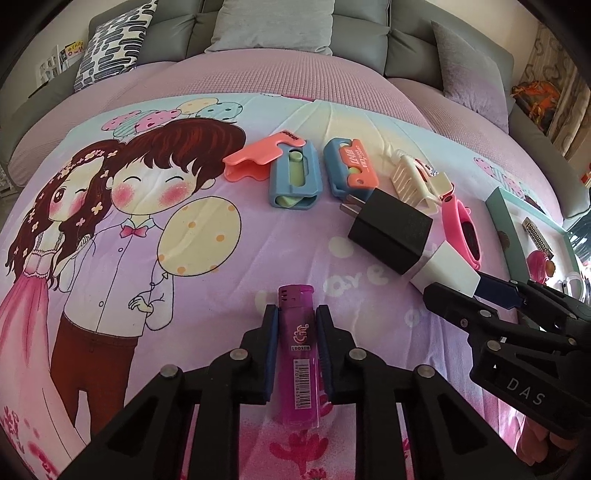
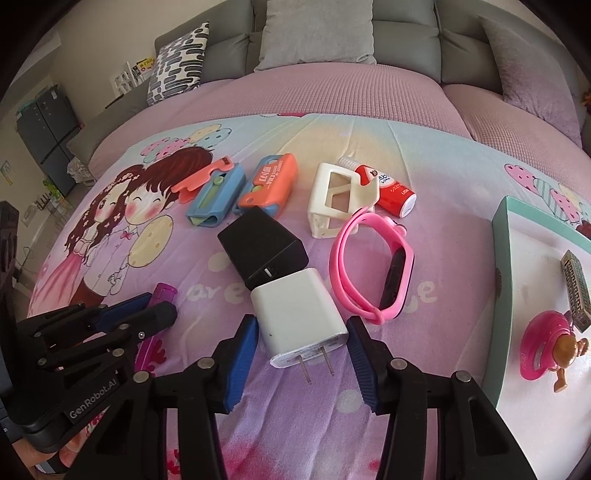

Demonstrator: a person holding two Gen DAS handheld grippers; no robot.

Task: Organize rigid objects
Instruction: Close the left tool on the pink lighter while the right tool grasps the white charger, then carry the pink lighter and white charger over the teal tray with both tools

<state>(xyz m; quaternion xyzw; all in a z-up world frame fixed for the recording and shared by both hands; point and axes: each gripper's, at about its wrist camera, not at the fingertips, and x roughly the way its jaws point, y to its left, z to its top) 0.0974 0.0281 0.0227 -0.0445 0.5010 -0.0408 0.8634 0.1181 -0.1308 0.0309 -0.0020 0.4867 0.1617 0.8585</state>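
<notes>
A purple lighter [image 1: 297, 350] lies on the cartoon bedsheet between the fingers of my left gripper [image 1: 296, 314], which is shut on it; it shows partly in the right wrist view [image 2: 162, 291]. A white charger [image 2: 300, 320] lies between the open fingers of my right gripper [image 2: 303, 328], with gaps on both sides. It touches a black charger [image 2: 263, 247]. A pink watch [image 2: 373, 269], a cream holder [image 2: 338, 199], a red tube [image 2: 391, 190] and two blue-and-orange cases [image 2: 216, 195] [image 2: 271, 184] lie behind.
A teal-edged white tray [image 2: 504, 266] at the right holds a pink toy [image 2: 550, 343] and a small patterned box [image 2: 574, 288]. A grey sofa back with cushions [image 2: 317, 33] runs behind the pink blanket.
</notes>
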